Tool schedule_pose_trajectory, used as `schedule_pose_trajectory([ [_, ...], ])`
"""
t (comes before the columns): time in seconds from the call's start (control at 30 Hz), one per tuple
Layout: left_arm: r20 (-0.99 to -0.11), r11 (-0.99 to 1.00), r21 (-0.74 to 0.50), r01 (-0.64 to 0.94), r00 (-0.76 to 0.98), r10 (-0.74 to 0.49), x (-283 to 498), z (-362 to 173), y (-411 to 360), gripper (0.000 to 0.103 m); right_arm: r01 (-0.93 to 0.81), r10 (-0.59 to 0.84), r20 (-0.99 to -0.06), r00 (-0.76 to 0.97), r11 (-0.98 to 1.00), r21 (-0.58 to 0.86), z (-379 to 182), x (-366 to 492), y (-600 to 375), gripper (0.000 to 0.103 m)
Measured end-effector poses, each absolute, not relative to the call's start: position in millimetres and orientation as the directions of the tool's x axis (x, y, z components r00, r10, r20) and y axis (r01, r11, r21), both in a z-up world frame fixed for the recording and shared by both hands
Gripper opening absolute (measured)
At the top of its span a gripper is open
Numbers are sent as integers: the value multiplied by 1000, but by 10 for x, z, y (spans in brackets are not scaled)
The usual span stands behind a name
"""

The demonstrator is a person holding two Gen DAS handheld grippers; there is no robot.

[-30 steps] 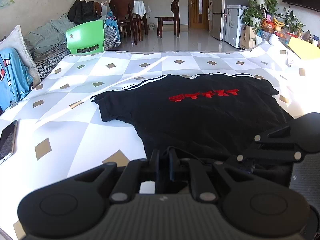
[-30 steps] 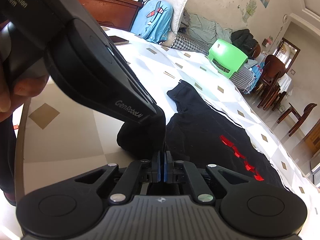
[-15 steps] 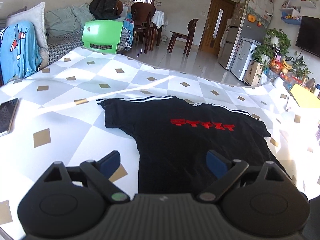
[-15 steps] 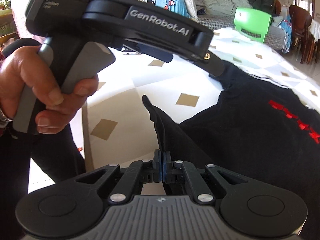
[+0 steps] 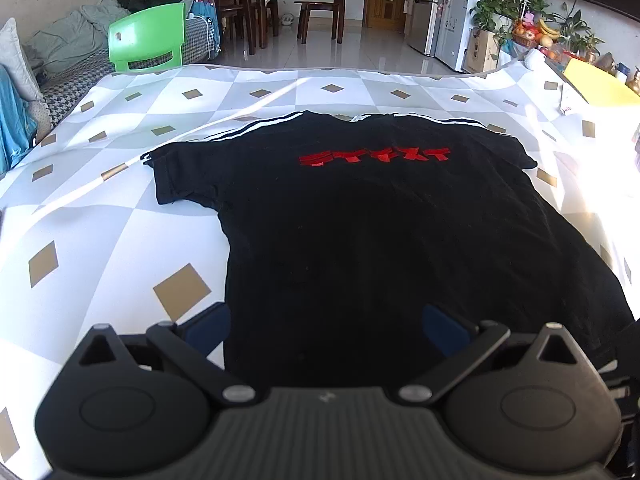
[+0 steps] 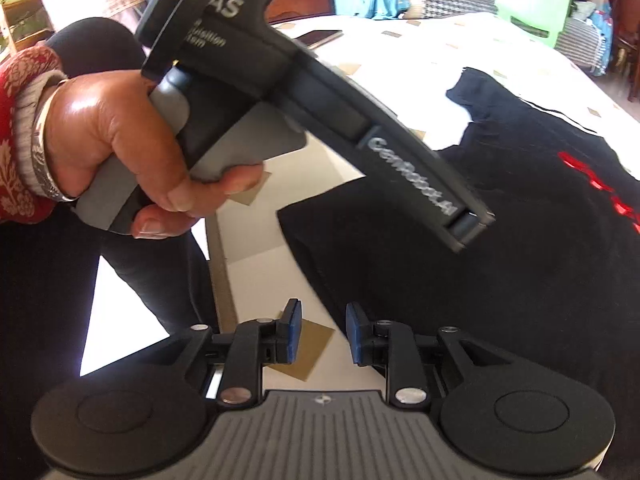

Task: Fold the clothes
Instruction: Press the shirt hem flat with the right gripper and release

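Observation:
A black T-shirt (image 5: 380, 240) with red print and white shoulder stripes lies flat on the checkered sheet (image 5: 100, 240), collar at the far side. My left gripper (image 5: 326, 328) hovers over the near hem. Its jaws are opening wide, and the blue pads (image 5: 208, 328) touch no cloth. In the right wrist view the same T-shirt (image 6: 480, 280) fills the right half. My right gripper (image 6: 323, 336) is at the hem's near corner with its jaws opening and nothing between them. A hand (image 6: 120, 140) holds the left gripper (image 6: 468, 228) above the hem.
A phone (image 6: 320, 36) lies on the sheet at the far left side. A green chair (image 5: 148, 36) stands beyond the far left corner. A yellow item (image 5: 596, 84) rests at the far right. The table's near edge (image 6: 218, 264) runs beside the person's dark trousers.
Both grippers have let go of the T-shirt's hem, the left first and the right just now. The lifted corner has dropped, and the shirt lies flat.

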State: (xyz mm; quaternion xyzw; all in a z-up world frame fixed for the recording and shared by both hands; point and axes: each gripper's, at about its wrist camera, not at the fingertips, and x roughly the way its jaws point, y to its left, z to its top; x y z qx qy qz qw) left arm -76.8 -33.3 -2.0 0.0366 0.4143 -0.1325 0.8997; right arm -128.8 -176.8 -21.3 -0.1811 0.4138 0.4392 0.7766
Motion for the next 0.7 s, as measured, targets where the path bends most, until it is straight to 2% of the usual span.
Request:
schedule_pose_trajectory([
  [0.2,-785,972,-20,235,598,-160,-693,-114,-440,103,-701,433,-806,403,713,32,-85,-1094,-2168,39],
  [0.33,-798,971,-25,239,580,-163,-657,-177,-535,103,-511,357,-807,471,856,80,30,-937,-2563,44],
  [0.53,-812,957,12,289,562,-159,-680,-262,-755,103,-248,287,-830,479,951,186,-22,-723,-3029,46],
  [0.63,-819,949,36,314,553,-152,-696,-309,-859,103,-200,264,-842,470,961,189,-76,-677,-3113,46],
  [0.7,-824,944,53,327,548,-144,-699,-347,-914,103,-179,240,-857,457,968,175,-132,-647,-3135,51],
])
